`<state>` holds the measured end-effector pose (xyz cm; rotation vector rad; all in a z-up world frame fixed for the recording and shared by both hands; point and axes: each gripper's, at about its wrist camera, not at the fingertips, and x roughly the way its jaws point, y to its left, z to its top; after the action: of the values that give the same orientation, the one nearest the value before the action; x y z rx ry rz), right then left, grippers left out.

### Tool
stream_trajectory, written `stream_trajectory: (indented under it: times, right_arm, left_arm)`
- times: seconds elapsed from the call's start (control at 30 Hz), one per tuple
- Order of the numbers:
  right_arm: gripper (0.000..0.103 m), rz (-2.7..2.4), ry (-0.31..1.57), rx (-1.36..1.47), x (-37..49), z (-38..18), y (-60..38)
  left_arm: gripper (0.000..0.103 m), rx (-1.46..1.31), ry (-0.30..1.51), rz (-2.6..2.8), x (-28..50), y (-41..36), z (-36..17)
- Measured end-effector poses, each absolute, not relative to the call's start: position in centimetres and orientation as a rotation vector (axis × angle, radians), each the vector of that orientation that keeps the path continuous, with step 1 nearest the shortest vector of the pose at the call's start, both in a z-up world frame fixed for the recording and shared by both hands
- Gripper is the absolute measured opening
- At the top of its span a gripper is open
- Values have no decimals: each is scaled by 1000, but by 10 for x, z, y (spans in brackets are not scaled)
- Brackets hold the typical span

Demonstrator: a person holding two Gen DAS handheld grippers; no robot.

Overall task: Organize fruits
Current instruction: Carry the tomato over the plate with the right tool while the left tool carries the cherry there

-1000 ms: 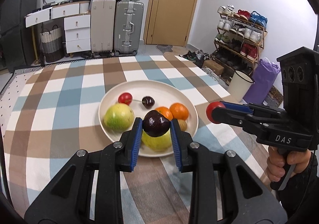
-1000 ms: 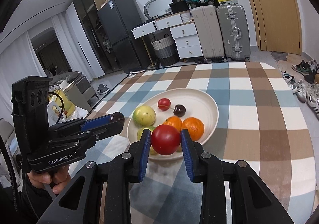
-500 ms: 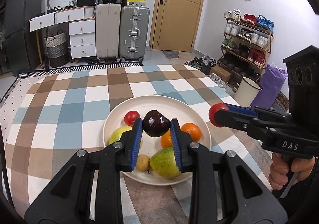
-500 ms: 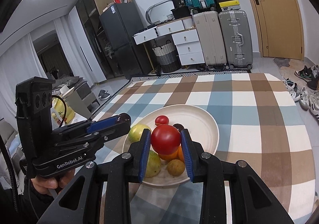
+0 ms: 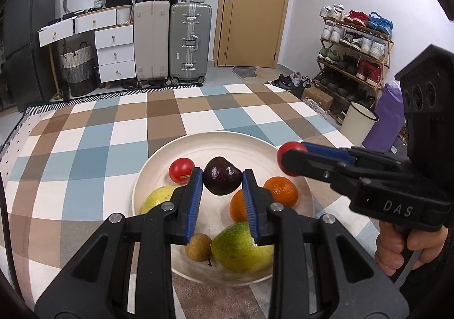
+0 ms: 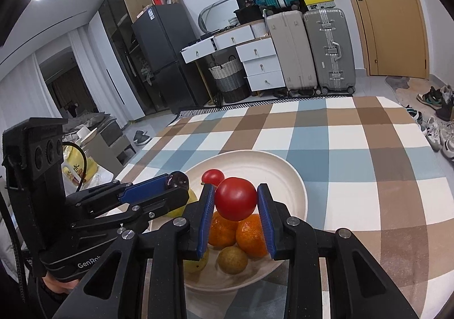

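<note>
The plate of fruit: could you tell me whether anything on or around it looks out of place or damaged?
Nothing stands out. The plate sits flat on the checked cloth, the fruit is inside its rim, and nothing is spilled. The dark plum and red tomato are simply held in the grippers.

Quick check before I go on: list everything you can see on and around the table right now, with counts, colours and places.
round cream plate: 1, cream, on the table
checked tablecloth: 1, brown, blue and white, covering the table
small red tomato: 1, red, far left in the plate
oranges: 2, orange, right side of the plate
green-yellow fruits: 2, one at the plate's near edge, one at its left
small brown round fruit: 1, brown, near edge of the plate
dark purple plum: 1, held over the plate
large red tomato: 1, held over the plate
suitcases: 3, beige, grey, teal, by the far wall
shoe rack: 1, wooden, right wall
left gripper: 1, jaws shut on the plum
right gripper: 1, jaws shut on the large tomato
</note>
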<state>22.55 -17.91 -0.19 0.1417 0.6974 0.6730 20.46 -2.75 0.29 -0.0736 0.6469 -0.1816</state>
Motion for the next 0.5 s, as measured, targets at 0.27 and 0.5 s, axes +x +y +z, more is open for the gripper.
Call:
stream_trajectory:
  times: [0.27, 0.5]
  right_arm:
    - [31, 634, 728, 128, 233, -18, -177]
    - [31, 619, 718, 141, 236, -19, -177]
  left_arm:
    - [26, -88, 651, -161, 209, -26, -8]
    - [26, -69, 659, -162, 210, -30, -12]
